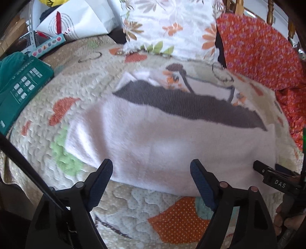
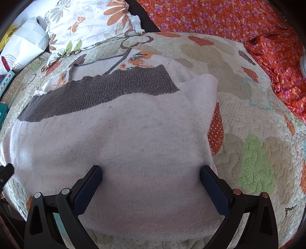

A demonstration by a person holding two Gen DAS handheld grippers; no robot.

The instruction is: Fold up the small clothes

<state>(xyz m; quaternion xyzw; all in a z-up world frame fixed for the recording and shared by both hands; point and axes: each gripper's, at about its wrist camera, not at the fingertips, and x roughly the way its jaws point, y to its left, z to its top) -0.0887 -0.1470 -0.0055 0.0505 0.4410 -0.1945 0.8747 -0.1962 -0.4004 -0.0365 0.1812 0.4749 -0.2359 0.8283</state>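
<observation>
A quilted bedspread point(image 1: 91, 107) with orange, green and beige patches covers the whole work surface. At its far edge lies an orange cloth with small purple flowers point(image 2: 220, 17), and beside that a white pillow printed with orange and grey blossoms point(image 1: 172, 24). On the left side of the left wrist view, a teal box with white printing point(image 1: 24, 86) rests on the bedspread, and behind it stands a white paper bag point(image 1: 80, 19).

The pale pink knitted sweater point(image 2: 124, 134) lies flat in the middle of the bedspread, folded over on itself, with a wide grey ribbed band point(image 2: 99, 92) running across its far part. Beyond the band, a white section with orange flowers and a grey line pattern point(image 2: 137, 57) shows. One folded edge of the sweater ends near an orange dotted patch point(image 2: 216, 130) of the bedspread.

The left gripper point(image 1: 151, 170) hovers over the near edge of the sweater with its jaws standing apart and nothing clamped between them. The right gripper point(image 2: 151, 172) sits low over the sweater's near part, jaws wide apart, the knit spread under and between the blue pads point(image 2: 89, 187) without being pinched. In the left wrist view the right gripper's black body shows at the right edge, with a person's fingers point(image 1: 283, 220) below it.
</observation>
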